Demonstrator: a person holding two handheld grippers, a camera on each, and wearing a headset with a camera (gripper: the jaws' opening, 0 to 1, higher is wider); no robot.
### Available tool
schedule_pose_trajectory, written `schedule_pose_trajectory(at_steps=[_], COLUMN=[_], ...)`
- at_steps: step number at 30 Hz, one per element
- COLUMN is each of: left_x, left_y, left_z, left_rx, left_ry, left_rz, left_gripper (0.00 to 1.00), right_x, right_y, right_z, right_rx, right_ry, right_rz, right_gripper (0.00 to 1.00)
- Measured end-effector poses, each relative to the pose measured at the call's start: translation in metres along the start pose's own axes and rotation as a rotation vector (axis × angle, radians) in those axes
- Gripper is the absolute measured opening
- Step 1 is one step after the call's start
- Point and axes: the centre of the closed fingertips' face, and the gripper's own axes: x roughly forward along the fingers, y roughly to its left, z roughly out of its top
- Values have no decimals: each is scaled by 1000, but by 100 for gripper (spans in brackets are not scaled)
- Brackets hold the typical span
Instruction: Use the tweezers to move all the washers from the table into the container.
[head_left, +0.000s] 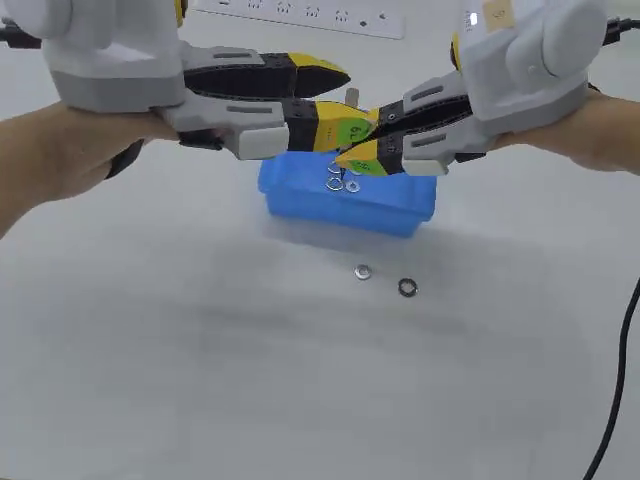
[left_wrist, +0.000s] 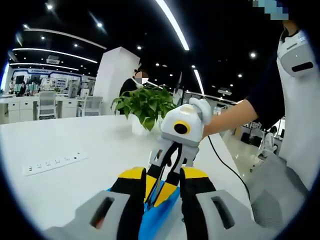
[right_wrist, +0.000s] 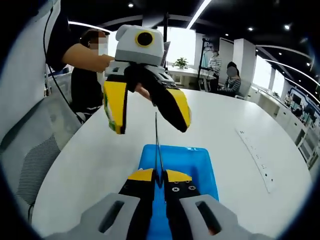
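Note:
Two loose washers lie on the white table in the head view, a silver one (head_left: 362, 271) and a darker one (head_left: 406, 288), just in front of the blue container (head_left: 350, 210). Several washers (head_left: 340, 181) rest inside it. My right gripper (head_left: 350, 158) (right_wrist: 159, 176) hovers over the container (right_wrist: 185, 160), shut on the thin tweezers (right_wrist: 155, 145), which point up and forward. My left gripper (head_left: 355, 98) (right_wrist: 150, 127) faces it from the other side, jaws spread open on either side of the tweezers' far end. In the left gripper view the tweezers (left_wrist: 159, 187) run between my left gripper's (left_wrist: 162, 177) yellow tips.
A white power strip (head_left: 300, 12) (right_wrist: 255, 152) lies at the table's far edge. A black cable (head_left: 625, 340) trails down the right side. A potted plant (left_wrist: 145, 105) stands farther back, and people sit beyond the table.

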Motion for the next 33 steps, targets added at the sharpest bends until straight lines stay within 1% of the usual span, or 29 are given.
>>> schedule_pose_trajectory(at_steps=[1, 3, 4, 5, 7, 9, 11, 13, 14, 15, 18, 19, 20, 21, 22, 24, 25, 27, 29, 30, 32, 33], left_x=[0, 1, 1, 1, 3, 4, 4, 4, 4, 4, 4, 4, 4, 4, 4, 5, 5, 6, 5, 5, 4, 3], left_y=[1, -2, -3, -5, -8, -12, -13, -13, -15, -13, -14, -13, -8, -7, -9, -7, -6, -5, -1, 0, 0, 2], left_z=[0, 2, 2, 2, -2, -5, -7, -6, -6, -6, -5, -5, -5, -6, -6, -5, -5, -3, -2, -1, 2, 2], left_rx=[-1, -36, -35, -21, -2, -2, -1, 42, 59, 75, 117, 149, 202, 223, 208, 243, 249, 245, 260, 262, 263, 262], left_ry=[0, -9, -7, -3, 28, 45, 61, 67, 68, 72, 73, 73, 79, 88, 84, 82, 83, 75, 73, 71, 70, 68], left_rz=[-8, -31, -35, -38, -51, -71, -75, -60, -71, -69, -74, -70, -48, -47, -54, -49, -45, -40, -23, -22, -18, -12], left_gripper=[25, 26, 25, 24, 20, 14, 13, 8, 7, 7, 6, 6, 5, 5, 5, 4, 4, 4, 4, 4, 4, 4], right_x=[0, 0, 0, -1, -1, -1, -1, -1, -1, -1, -1, -1, 0, 1, 1, 1, 1, 0, -2, -3, -5, -7], right_y=[1, 2, 3, 4, 5, 5, 6, 8, 10, 10, 10, 10, 10, 10, 7, 4, 3, 2, -3, -5, -7, -6], right_z=[-1, -1, -1, -1, -1, -1, -1, -1, -1, 0, 1, 1, 0, 0, -1, 0, -1, 1, 2, 3, 2, 0], right_rx=[0, -1, 3, 2, 0, 2, -2, -3, -2, -3, -12, -19, -28, -38, -39, -37, -40, -21, -15, 1, 20, 31], right_ry=[3, 6, 4, 3, 4, 3, 1, 3, 6, 3, 1, 2, 11, 14, 13, 11, 12, 7, 5, -1, -3, 6], right_rz=[5, 10, 16, 17, 20, 23, 24, 29, 34, 33, 32, 31, 30, 26, 19, 4, 1, -7, -36, -43, -58, -55], right_gripper=[7, 7, 7, 7, 7, 7, 7, 7, 7, 7, 8, 8, 8, 8, 8, 9, 10, 11, 12, 13, 17, 20])
